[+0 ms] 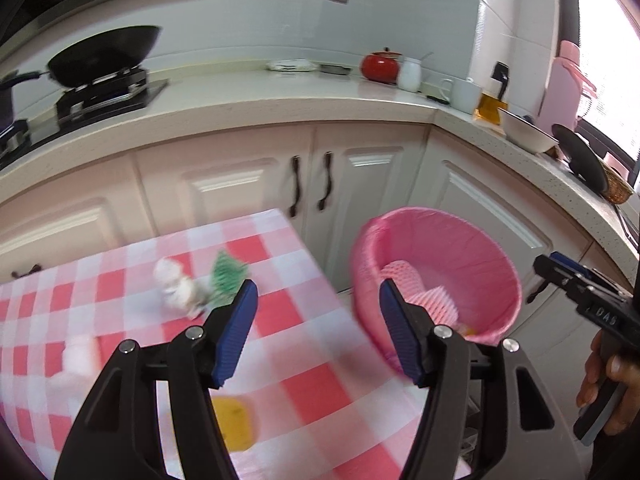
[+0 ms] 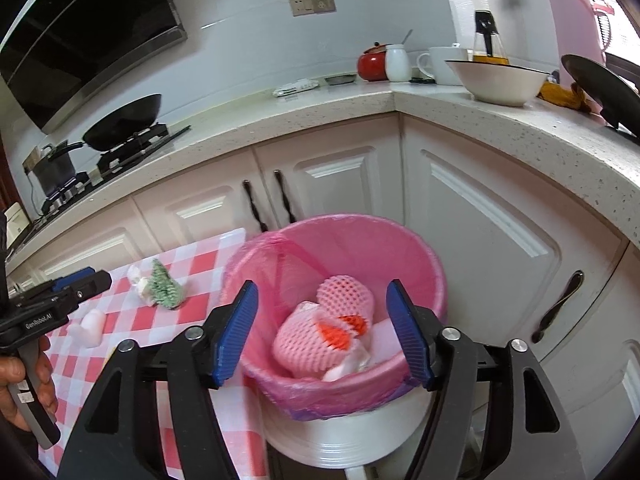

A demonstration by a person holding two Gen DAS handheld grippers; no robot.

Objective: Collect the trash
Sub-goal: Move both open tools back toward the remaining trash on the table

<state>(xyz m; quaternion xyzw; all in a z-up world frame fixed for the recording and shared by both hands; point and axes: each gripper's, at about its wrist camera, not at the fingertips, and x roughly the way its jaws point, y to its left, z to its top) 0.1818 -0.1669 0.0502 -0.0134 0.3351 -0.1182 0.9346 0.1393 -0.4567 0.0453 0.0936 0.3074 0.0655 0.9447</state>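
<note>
**Both hand-held grippers empty, right one over the bin**

My right hand-held gripper [image 2: 322, 334] tilts downward above the pink-lined trash bin [image 2: 434, 280], its blue pads spread apart with nothing between them. Pink foam netting [image 2: 308, 344] lies inside the bin, directly below. My left hand-held gripper [image 1: 318, 330] also angles down, over the edge of the checkered tablecloth [image 1: 312, 384], jaws apart and holding nothing. On the cloth, ahead of its left pad, sit a crumpled white scrap [image 1: 178, 290] and a green wrapper [image 1: 228, 278], touching each other; a yellow piece [image 1: 236, 424] lies nearer, blurred. A person's hand [image 2: 28, 384] grips the left tool's handle in the right view.
</note>
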